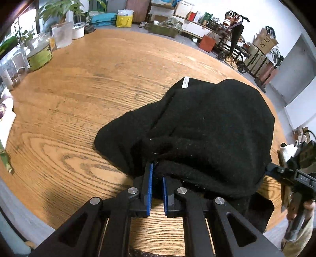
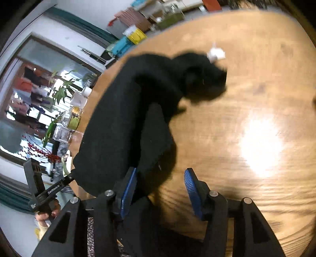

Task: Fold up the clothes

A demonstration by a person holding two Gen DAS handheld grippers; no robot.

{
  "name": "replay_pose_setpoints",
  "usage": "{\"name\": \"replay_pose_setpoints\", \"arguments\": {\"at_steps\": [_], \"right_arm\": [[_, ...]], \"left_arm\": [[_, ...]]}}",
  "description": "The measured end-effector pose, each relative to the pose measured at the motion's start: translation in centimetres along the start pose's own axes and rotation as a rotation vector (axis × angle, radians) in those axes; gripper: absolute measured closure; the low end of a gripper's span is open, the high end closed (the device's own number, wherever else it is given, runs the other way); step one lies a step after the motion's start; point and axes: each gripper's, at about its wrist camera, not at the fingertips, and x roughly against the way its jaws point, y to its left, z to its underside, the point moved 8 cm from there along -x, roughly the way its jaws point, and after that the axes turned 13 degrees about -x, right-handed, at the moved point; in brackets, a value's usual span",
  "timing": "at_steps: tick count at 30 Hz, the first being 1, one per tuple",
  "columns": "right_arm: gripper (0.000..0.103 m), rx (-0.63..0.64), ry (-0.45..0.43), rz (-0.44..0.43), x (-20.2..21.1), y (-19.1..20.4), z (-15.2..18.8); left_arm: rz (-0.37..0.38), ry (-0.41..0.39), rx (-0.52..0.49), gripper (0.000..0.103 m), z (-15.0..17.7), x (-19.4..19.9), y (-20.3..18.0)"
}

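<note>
A black knitted garment [image 1: 207, 128] lies bunched on the round wooden table [image 1: 79, 118], a white label [image 1: 185, 82] at its far edge. My left gripper [image 1: 157, 172] is shut on a fold of its near hem, the blue pads pinching the cloth. In the right wrist view the same garment [image 2: 122, 122] stretches away towards the label [image 2: 215, 53]. My right gripper [image 2: 161, 170] stands open; a flap of the cloth lies against its left pad, and the right pad is apart from it over bare table [image 2: 246, 98]. Each gripper also shows at the edge of the other's view.
Glass jars [image 1: 39, 55] and potted plants [image 1: 59, 11] line the table's far left edge. A yellow bag [image 1: 124, 19] and teal boxes stand beyond. Shelves, a cart and cardboard boxes [image 1: 264, 41] fill the room behind. A person's hand [image 2: 49, 213] holds the left gripper's handle.
</note>
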Motion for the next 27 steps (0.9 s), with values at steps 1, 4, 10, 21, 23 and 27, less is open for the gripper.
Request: {"name": "replay_pose_setpoints", "arguments": {"at_steps": [1, 4, 10, 21, 23, 27], "right_arm": [[0.048, -0.021, 0.010, -0.019, -0.4, -0.1, 0.0], [0.050, -0.059, -0.012, -0.079, -0.6, 0.5, -1.0], [0.086, -0.051, -0.070, 0.032, -0.7, 0.4, -3.6], [0.093, 0.172, -0.307, -0.076, 12.3, 12.4, -7.0], [0.093, 0.219, -0.418, -0.145, 18.4, 16.0, -7.7], [0.093, 0.329, -0.622, -0.223, 30.4, 22.2, -7.6]], "left_arm": [[0.000, 0.001, 0.002, 0.094, -0.1, 0.0, 0.0], [-0.001, 0.001, 0.014, 0.094, -0.2, 0.0, 0.3], [-0.056, 0.034, 0.060, 0.094, -0.4, -0.5, 1.1], [-0.188, -0.077, -0.072, 0.094, -11.8, 12.9, -1.8], [-0.125, -0.156, -0.080, 0.094, -15.0, 18.7, -2.7], [-0.011, -0.320, -0.073, 0.094, -19.9, 30.3, -4.4]]}}
